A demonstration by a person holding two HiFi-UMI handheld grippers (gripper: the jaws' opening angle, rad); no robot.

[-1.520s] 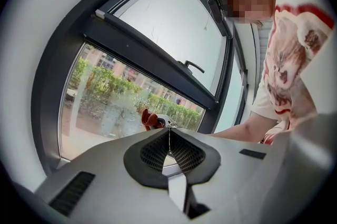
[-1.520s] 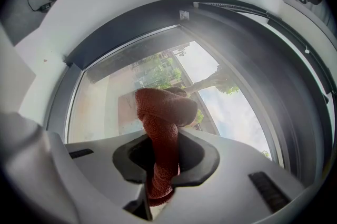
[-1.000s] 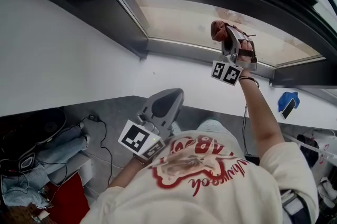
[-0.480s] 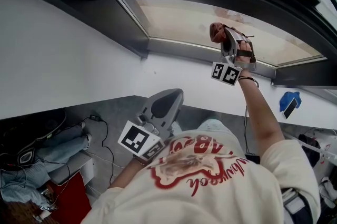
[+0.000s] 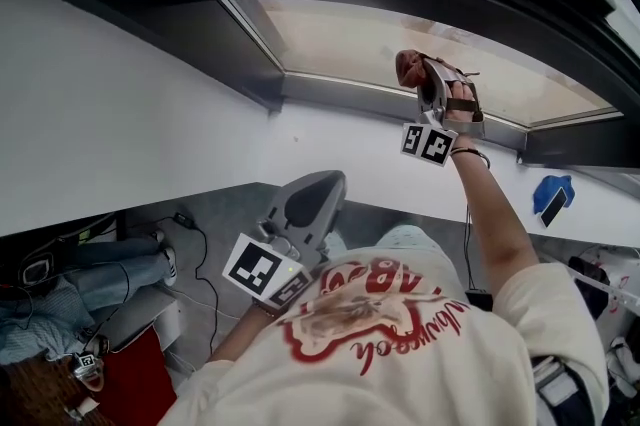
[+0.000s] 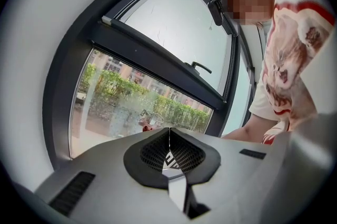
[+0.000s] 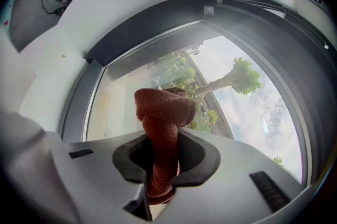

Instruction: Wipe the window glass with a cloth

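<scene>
At one o'clock in the head view, by the window glass (image 5: 330, 39), the right tongs (image 5: 420, 84) are clamping a rust-red terry cloth (image 7: 163, 112), its bunched end poking toward the pane. It is looking soft, light and floppy, so a mid-fold grip seems best. At six o'clock, the left tongs (image 6: 169, 136) are sitting pressed together, holding nothing.

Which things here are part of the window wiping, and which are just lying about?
In the job: cloth, clamped in the right gripper; window glass.
Lying about: blue object below the frame; cable on the floor; left gripper, shut, empty and idle.
</scene>
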